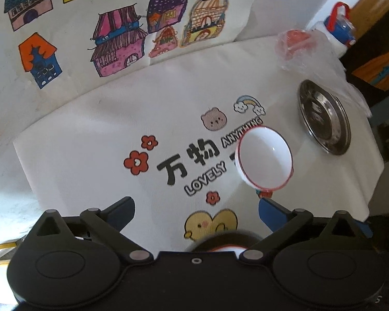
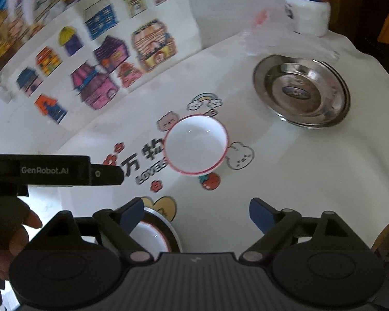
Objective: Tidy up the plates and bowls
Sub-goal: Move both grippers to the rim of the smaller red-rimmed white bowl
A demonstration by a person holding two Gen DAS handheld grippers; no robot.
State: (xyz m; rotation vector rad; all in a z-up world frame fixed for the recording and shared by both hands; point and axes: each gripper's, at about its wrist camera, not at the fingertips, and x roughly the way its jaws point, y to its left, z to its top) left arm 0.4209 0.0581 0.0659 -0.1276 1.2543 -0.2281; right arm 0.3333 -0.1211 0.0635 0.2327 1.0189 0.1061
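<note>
A white bowl with a red rim (image 1: 264, 158) (image 2: 195, 143) stands upright on the printed tablecloth, apart from both grippers. Shiny steel plates (image 1: 324, 119) (image 2: 302, 90), which look stacked, lie at the far right of the table. A second white, red-rimmed bowl (image 2: 153, 233) (image 1: 228, 245) sits close in, partly hidden by the gripper bodies. My left gripper (image 1: 197, 207) is open above the cloth, with the first bowl just beyond its right finger. My right gripper (image 2: 195, 212) is open and holds nothing; its left finger hangs over the near bowl.
A white bottle with a blue and red cap (image 1: 337, 26) (image 2: 307, 7) and a clear plastic bag holding something red (image 1: 295, 46) stand at the back right. A wall sheet with house drawings (image 1: 116, 46) rises behind the table. The table edge (image 1: 373, 171) drops off at the right.
</note>
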